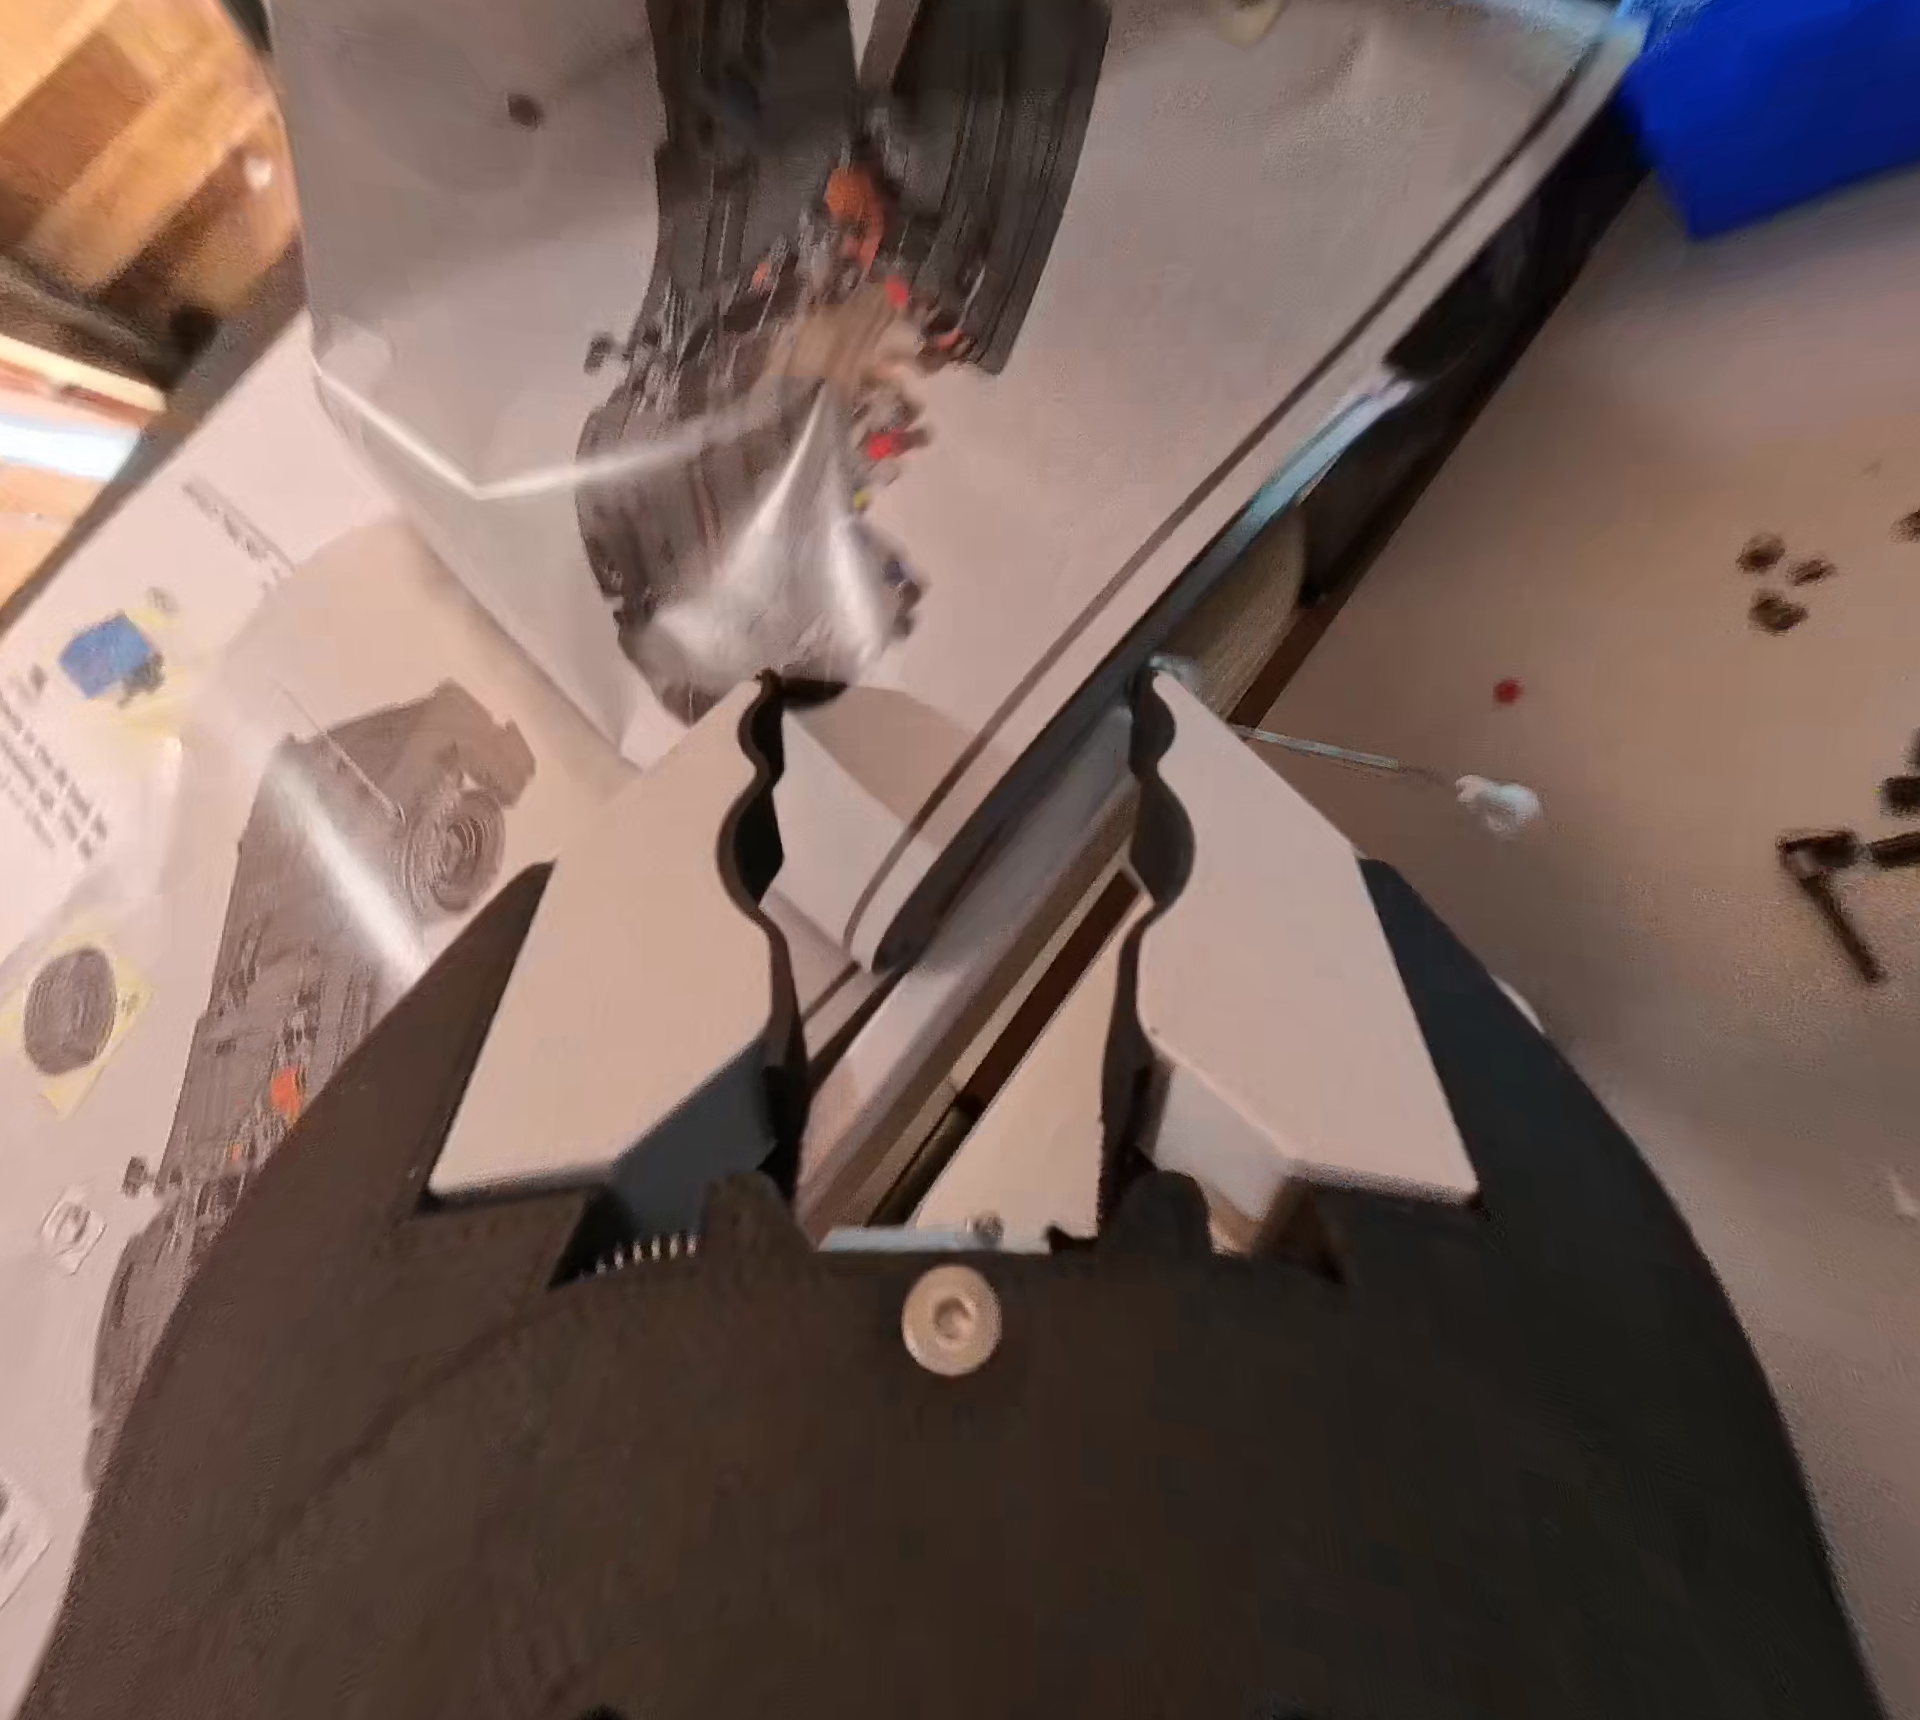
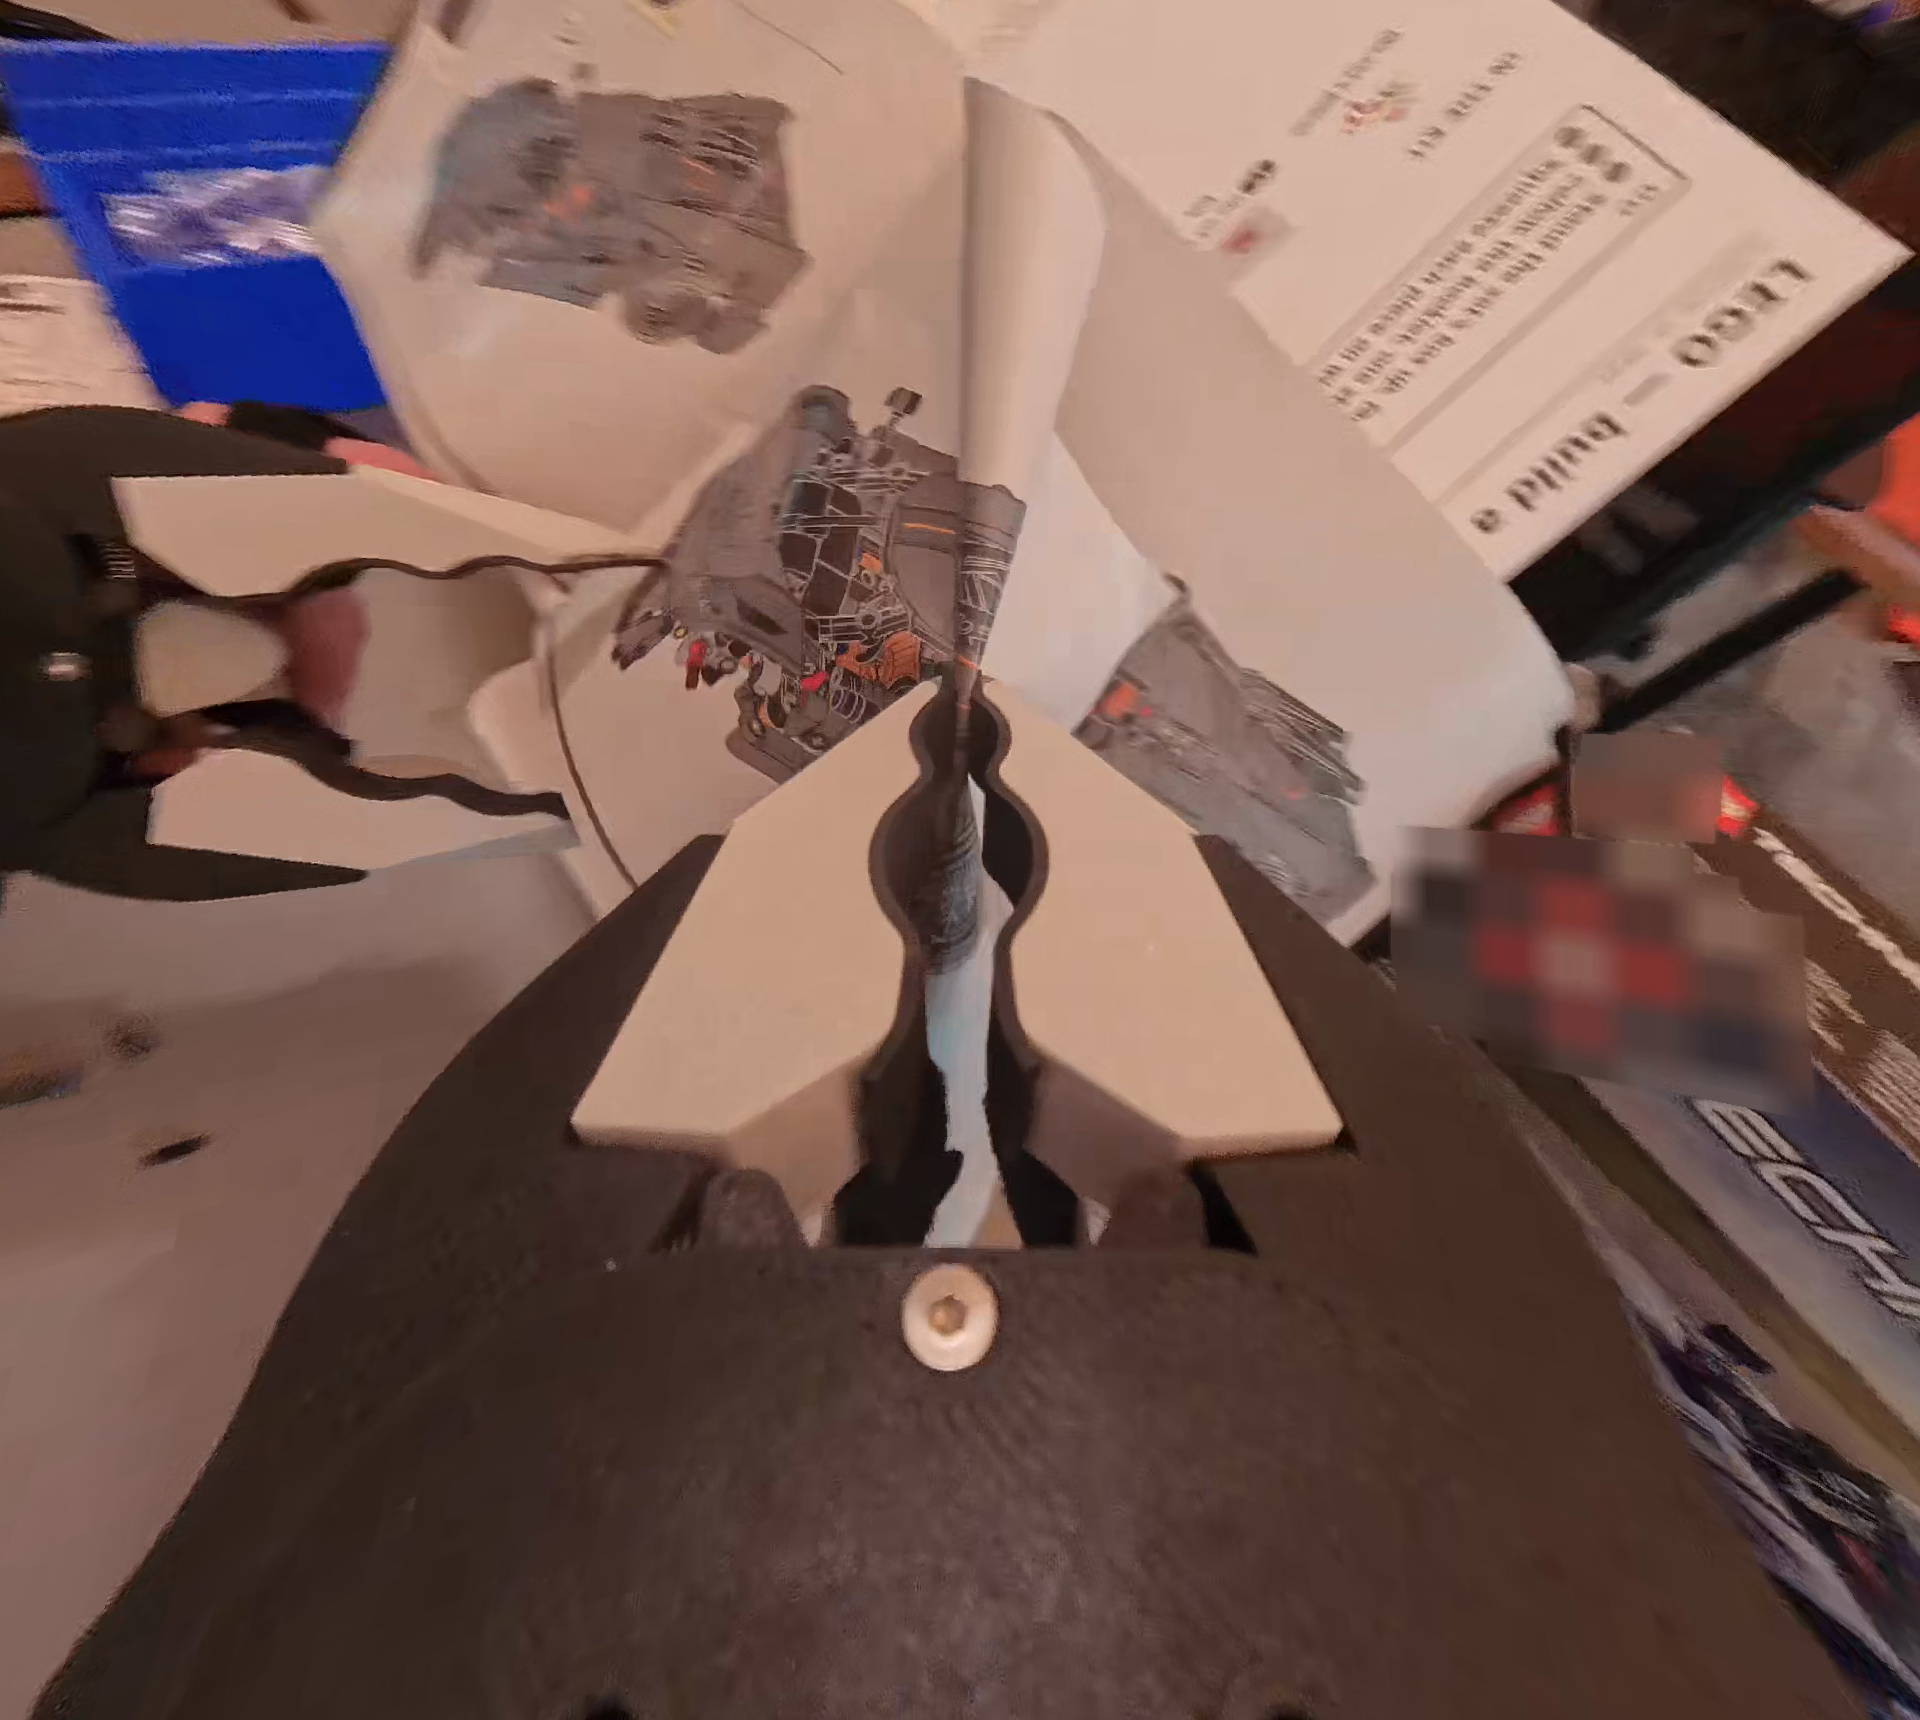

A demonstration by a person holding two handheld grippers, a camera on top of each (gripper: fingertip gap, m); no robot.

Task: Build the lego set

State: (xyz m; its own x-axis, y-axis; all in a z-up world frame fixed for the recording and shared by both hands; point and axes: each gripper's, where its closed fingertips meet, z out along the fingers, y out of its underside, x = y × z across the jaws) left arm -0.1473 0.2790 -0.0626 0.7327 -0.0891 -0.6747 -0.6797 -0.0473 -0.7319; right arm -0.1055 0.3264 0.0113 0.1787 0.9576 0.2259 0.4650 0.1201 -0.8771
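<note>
The instruction booklet [image 1: 727, 216] is open, and its pages show pictures of a dark grey vehicle. One page is lifted and curls upward. My left gripper [image 1: 961, 683] is open, with the edge of the lifted pages running between its fingers. In the right wrist view the booklet [image 2: 623, 216] fans out ahead. My right gripper [image 2: 961, 704] is shut on the edge of one upright page. The left gripper [image 2: 603, 683] shows at the left, its fingers apart around the pages' edge. Loose dark lego pieces [image 1: 1829, 881] lie on the table [image 1: 1662, 475] to the right.
A blue bin [image 1: 1787, 60] stands at the back right of the table; it also shows in the right wrist view [image 2: 208, 216]. A white printed sheet [image 2: 1455, 164] lies behind the booklet. The lego set box [image 2: 1766, 1307] sits at the right. One gripper's finger ends stand about 11 centimetres off the other's.
</note>
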